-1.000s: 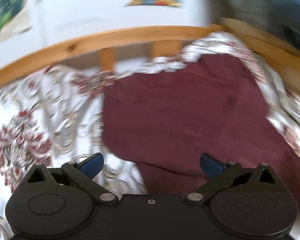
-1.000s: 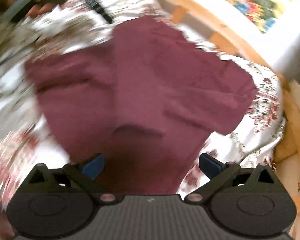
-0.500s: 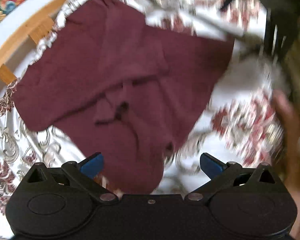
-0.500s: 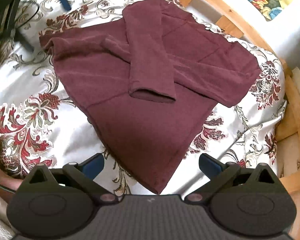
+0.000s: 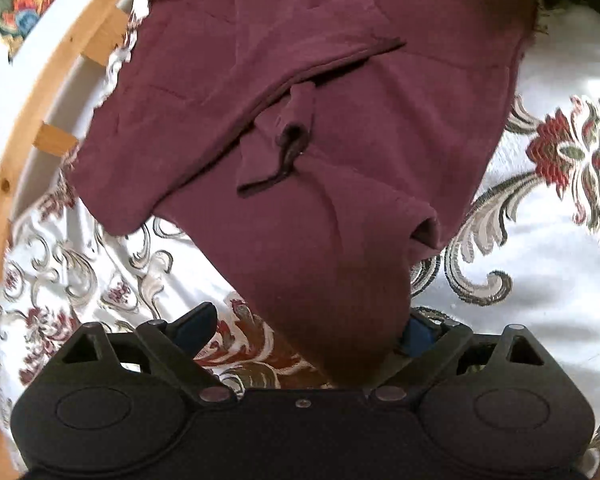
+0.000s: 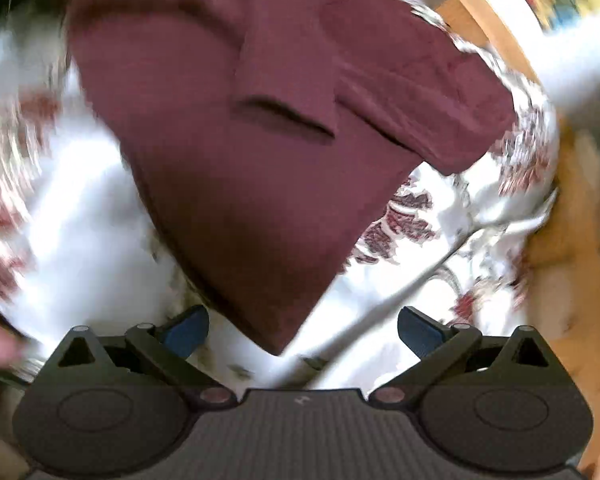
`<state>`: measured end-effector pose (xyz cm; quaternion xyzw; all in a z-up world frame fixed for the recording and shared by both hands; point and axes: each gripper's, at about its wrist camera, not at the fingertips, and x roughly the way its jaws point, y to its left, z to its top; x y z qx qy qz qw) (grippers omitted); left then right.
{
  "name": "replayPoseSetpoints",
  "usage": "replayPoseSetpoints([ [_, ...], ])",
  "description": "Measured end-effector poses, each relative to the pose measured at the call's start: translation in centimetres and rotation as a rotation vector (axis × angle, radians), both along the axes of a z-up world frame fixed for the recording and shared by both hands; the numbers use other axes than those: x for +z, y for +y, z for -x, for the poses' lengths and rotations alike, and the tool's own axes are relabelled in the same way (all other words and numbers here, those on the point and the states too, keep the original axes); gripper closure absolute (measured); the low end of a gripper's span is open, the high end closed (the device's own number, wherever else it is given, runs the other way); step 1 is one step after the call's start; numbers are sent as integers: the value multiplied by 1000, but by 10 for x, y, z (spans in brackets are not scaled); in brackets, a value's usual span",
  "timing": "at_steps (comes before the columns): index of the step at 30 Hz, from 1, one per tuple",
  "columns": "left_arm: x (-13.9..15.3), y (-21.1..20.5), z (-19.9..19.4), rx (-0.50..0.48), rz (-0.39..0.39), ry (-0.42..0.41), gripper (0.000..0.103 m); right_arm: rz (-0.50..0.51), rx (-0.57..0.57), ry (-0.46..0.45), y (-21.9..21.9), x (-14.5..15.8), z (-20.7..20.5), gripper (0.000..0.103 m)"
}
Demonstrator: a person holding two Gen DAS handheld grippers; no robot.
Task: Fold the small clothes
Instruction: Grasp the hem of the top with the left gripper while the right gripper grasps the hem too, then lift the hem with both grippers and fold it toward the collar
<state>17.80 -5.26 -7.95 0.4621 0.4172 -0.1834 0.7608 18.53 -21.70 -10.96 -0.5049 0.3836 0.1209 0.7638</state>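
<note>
Left gripper (image 5: pixel 304 330) sat low over the near corner of the maroon sweater (image 5: pixel 300 128), jaws wide but closing with that corner between them, not yet pinched; right gripper (image 6: pixel 302 330) was spread wide and empty, with the sweater's other bottom corner (image 6: pixel 278 344) just ahead of it. The sweater lay flat on the floral bedspread (image 5: pixel 540 240), both sleeves (image 5: pixel 320 40) already folded across the body, so I judged the job roughly halfway: the bottom hem still had to come up to finish. Beyond were the wooden bed rail (image 5: pixel 32 112) and a colourful picture (image 5: pixel 16 4); no readable brand, label or writing anywhere.
</note>
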Motion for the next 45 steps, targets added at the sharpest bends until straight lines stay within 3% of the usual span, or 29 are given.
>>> replayPoseSetpoints([
  [2, 0, -5, 6, -36, -26, -29, 21, 46, 55, -39, 1, -7, 5, 0],
  [3, -1, -6, 10, -52, -43, -49, 33, 52, 67, -49, 1, -8, 7, 1],
  [4, -2, -8, 13, -69, -66, -75, 41, 47, 81, -51, 1, -7, 10, 10],
  [5, -2, -10, 16, -85, -88, -97, 58, 31, 98, -38, 0, -6, 12, 33],
  [6, -3, -11, 18, -96, -100, -110, 72, 27, 106, -31, 0, -5, 13, 47],
  [7, -1, -12, 19, -103, -99, -120, 80, 29, 112, -31, -1, -6, 14, 71],
  [8, 1, -11, 19, -106, -88, -128, 89, 34, 116, -40, -1, -6, 15, 80],
  [10, 12, -10, 18, -97, -48, -167, 93, 14, 114, -72, 0, 0, 17, 92],
  [17, 86, 11, 19, 9, 78, -381, 96, -151, 8, -309, -7, 68, 37, 95],
  [20, 118, 24, 34, 28, 134, -409, 96, -193, -3, -391, -7, 101, 56, 96],
  [27, 168, 48, 106, 6, 261, -345, 96, -199, 42, -434, 3, 142, 138, 96],
  [34, 168, 69, 177, 35, 446, -256, 96, -294, -10, -460, 9, 148, 216, 96],
  [39, 167, 67, 170, 66, 486, -277, 96, -296, -49, -485, 11, 149, 203, 96],
  [45, 184, 64, 99, 196, 588, -301, 96, -423, -192, -532, 1, 163, 127, 96],
])
